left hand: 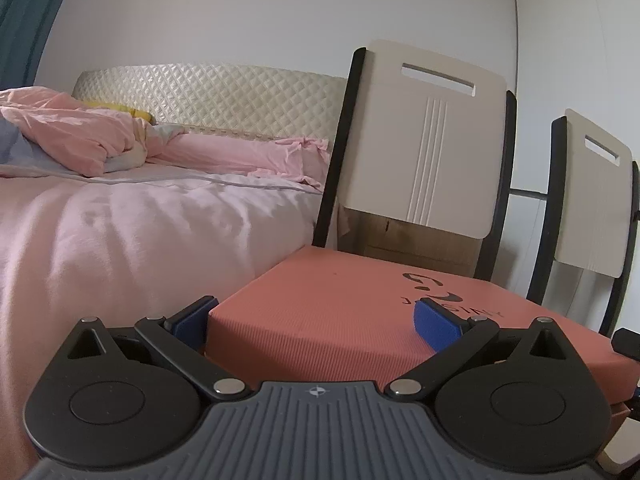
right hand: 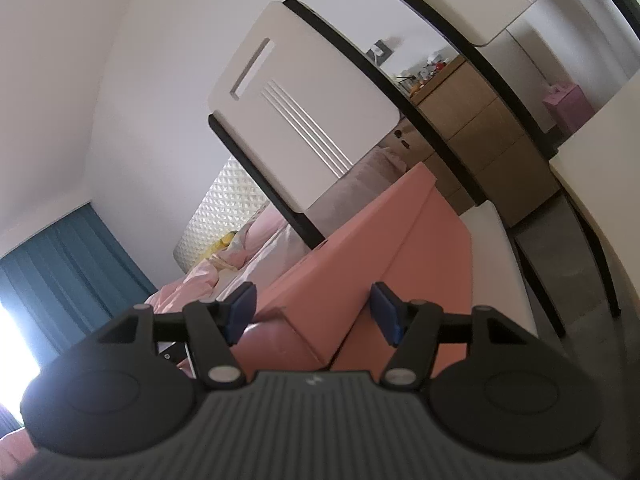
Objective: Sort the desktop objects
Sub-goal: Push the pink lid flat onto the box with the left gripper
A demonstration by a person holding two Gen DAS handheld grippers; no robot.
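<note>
A salmon-pink cardboard box (left hand: 340, 292) with a ribbed lid and a dark logo fills the lower middle of the left wrist view. My left gripper (left hand: 314, 322) stands wide open across its near corner. One blue pad (left hand: 192, 322) is just off the box's left side, and the other hovers over the lid without pressing. In the right wrist view, which is rolled over, the same box (right hand: 400, 232) runs away from me. My right gripper (right hand: 314, 312) is closed across the box's edge, its blue pads (right hand: 242, 310) against both faces.
A bed with pink bedding (left hand: 120, 220) and a quilted headboard (left hand: 208, 96) lies to the left. Two cream chair backs with black frames (left hand: 424, 152) (left hand: 592, 192) stand close behind the box. A wooden drawer unit (right hand: 472, 120), a teal curtain (right hand: 60, 272) and a white tabletop (right hand: 496, 264) also show.
</note>
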